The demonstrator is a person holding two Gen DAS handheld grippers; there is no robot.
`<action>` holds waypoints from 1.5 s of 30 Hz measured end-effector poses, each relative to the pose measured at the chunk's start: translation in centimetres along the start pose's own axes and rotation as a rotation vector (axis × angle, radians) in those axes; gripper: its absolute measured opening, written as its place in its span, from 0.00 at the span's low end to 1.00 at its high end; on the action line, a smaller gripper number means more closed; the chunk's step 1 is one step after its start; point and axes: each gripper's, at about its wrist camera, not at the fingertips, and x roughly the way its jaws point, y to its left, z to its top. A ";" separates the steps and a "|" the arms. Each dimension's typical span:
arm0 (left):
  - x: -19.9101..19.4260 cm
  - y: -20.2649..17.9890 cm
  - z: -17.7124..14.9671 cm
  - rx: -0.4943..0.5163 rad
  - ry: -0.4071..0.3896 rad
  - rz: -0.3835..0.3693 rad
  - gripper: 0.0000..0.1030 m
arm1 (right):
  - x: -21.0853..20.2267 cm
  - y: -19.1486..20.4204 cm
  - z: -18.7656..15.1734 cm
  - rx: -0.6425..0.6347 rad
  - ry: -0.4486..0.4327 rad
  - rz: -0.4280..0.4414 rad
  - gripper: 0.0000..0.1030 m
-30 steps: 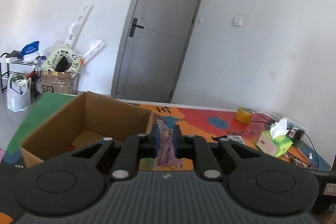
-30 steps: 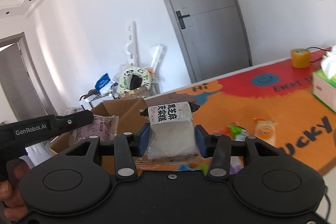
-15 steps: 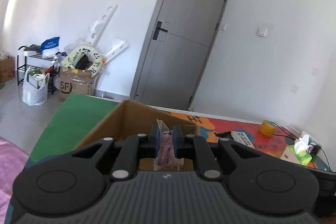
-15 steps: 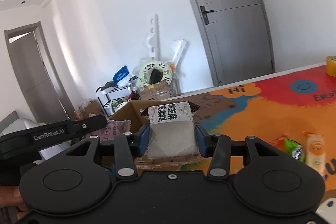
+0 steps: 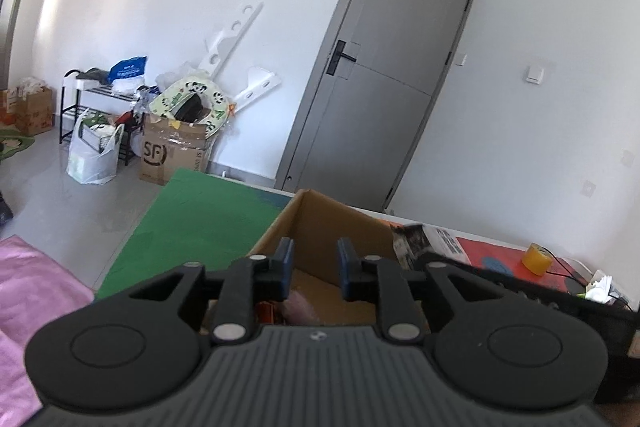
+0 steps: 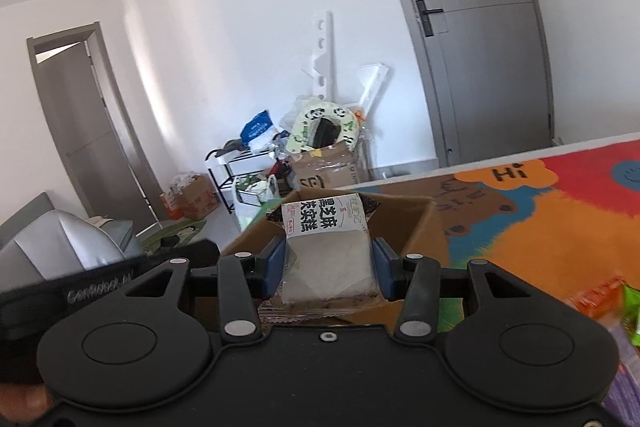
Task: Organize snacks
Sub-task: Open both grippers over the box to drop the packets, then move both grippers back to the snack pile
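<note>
Left gripper over the cardboard box, jaws opening, empty — pink packet lies inside. Right gripper clamps a sesame-cake packet; 2 snacks remain on the mat.

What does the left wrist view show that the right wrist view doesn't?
Left only: left gripper, jaws opening with nothing between them; pink packet on the box floor; tape roll; green mat.
Right only: right gripper clamping the cake pack; loose snacks on the table.
Both: cardboard box, grey door.
</note>
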 end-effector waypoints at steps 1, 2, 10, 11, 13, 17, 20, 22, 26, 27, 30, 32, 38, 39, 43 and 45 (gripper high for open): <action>-0.2 0.0 0.0 -0.001 0.000 0.003 0.31 | 0.1 0.1 0.1 0.002 0.003 -0.005 0.48; -0.4 0.0 -0.1 0.000 -0.001 0.007 0.34 | 0.1 0.1 0.0 0.005 -0.001 -0.016 0.49; -0.8 -1.5 -0.9 0.010 0.023 -0.006 0.58 | -3.0 -2.1 -1.1 0.075 -0.008 -0.059 0.64; -0.9 -1.7 -1.1 0.009 0.026 -0.009 0.60 | -3.6 -2.5 -1.3 0.082 -0.006 -0.069 0.65; -1.1 -2.1 -1.3 0.004 0.028 -0.021 0.66 | -4.5 -3.4 -1.7 0.096 -0.004 -0.084 0.66; -1.6 -3.6 -2.3 0.023 0.043 -0.036 0.74 | -6.5 -4.8 -2.4 0.120 -0.010 -0.114 0.71; -1.7 -4.7 -3.0 0.033 0.066 -0.045 0.75 | -7.7 -5.8 -3.0 0.131 -0.013 -0.130 0.75; -1.9 -5.6 -3.5 0.038 0.078 -0.046 0.76 | -8.5 -6.3 -3.2 0.134 -0.015 -0.137 0.80; -2.4 -7.1 -4.3 0.066 0.092 -0.062 0.79 | -10.0 -7.6 -3.7 0.160 -0.029 -0.152 0.84; -2.6 -7.4 -4.5 0.069 0.094 -0.065 0.80 | -10.4 -8.0 -3.8 0.163 -0.035 -0.157 0.84; -2.8 -8.2 -4.9 0.075 0.104 -0.077 0.80 | -11.6 -8.7 -4.3 0.168 -0.049 -0.172 0.85; -3.0 -9.0 -5.3 0.087 0.113 -0.084 0.80 | -12.4 -9.2 -4.7 0.170 -0.055 -0.189 0.85; -3.9 -11.3 -6.1 0.106 0.110 -0.113 0.80 | -15.0 -11.2 -5.8 0.193 -0.069 -0.219 0.85; -4.1 -11.6 -6.2 0.104 0.110 -0.118 0.80 | -15.4 -11.5 -6.0 0.196 -0.071 -0.223 0.85; -4.2 -13.1 -6.9 0.119 0.120 -0.144 0.80 | -17.0 -12.7 -6.6 0.207 -0.082 -0.236 0.85; -4.0 -13.6 -7.3 0.132 0.126 -0.153 0.80 | -17.4 -13.3 -6.9 0.221 -0.086 -0.239 0.85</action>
